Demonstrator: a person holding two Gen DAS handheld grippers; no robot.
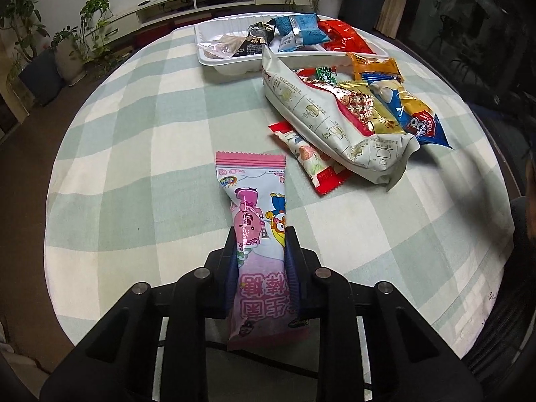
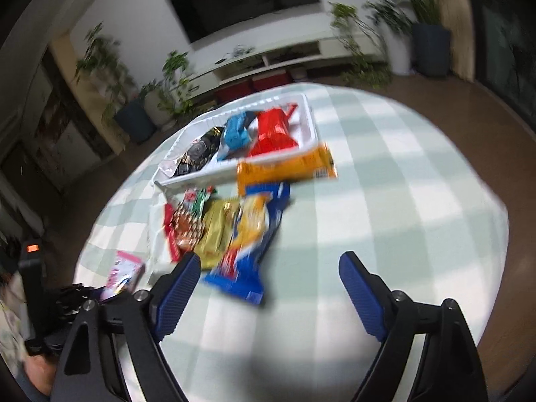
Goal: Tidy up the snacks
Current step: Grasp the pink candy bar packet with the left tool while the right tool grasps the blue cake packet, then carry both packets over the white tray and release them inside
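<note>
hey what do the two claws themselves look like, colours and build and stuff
Both match: matte black angular plastic frames with round silver bolt heads at the joints. The left claw and right claw carry blue ribbed pads on the inner finger faces. A thin black cable runs beneath the left one. No sleeves visible.

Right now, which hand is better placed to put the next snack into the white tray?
Left. Its gripper is already shut on the pink candy packet, with the white tray straight ahead. The right gripper is open and empty above the loose pile.
</note>
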